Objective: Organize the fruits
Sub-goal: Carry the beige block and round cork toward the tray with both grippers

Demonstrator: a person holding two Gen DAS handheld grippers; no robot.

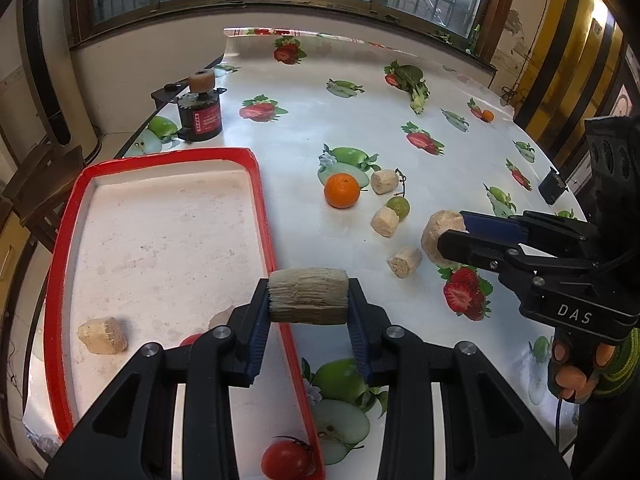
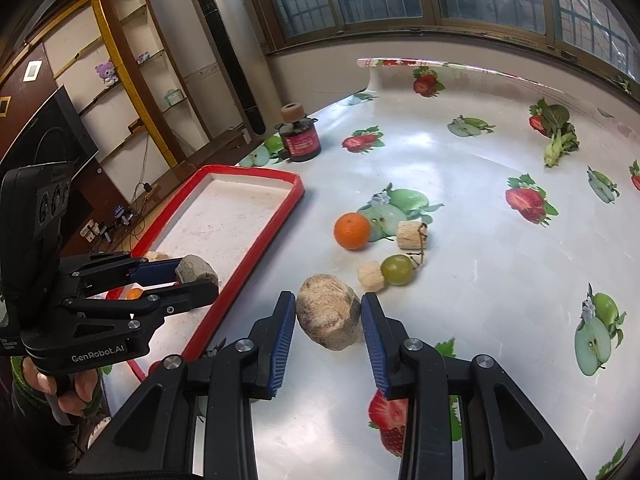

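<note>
Holding a pale fibrous cylinder (image 1: 308, 297) crosswise between its blue pads, the left gripper (image 1: 309, 300) is hanging over the right rim of the red-edged tray (image 1: 60, 280), its fingers closed narrowly on the cylinder's two flat ends. Lying inside the tray at its near left is one tan chunk (image 1: 103, 335), with a red tomato (image 1: 191, 339) partly showing behind the left finger; a second tomato (image 1: 289, 460) is sitting at the tray's near right corner. The right gripper (image 2: 329, 322) is gripping a large rounded beige lump (image 2: 329, 322) between its pads, above the fruit-printed tablecloth (image 2: 480, 280) just right of the tray. The left-wrist view is showing the white letters "DAS" (image 1: 574, 313) on the right gripper's body; the right-wrist view is showing "GenRobot.AI" (image 2: 98, 354) on the left gripper's body. A hand (image 2: 64, 388) is wrapping each grip handle. Resting loose on the cloth farther off are an orange (image 1: 341, 190), a green grape (image 1: 398, 206) with a stem, and three small tan cylinders: one (image 1: 384, 181) just right of the orange, one (image 1: 385, 221) touching the grape, one (image 1: 405, 261) nearer, beside the lump. A leafy green vegetable (image 1: 416, 88) and a tiny orange fruit (image 1: 487, 115) are lying far right. Standing at the far left is a dark jar (image 1: 200, 114) with a red label, writing unreadable, carrying a tan roll (image 1: 201, 81) on top.
</note>
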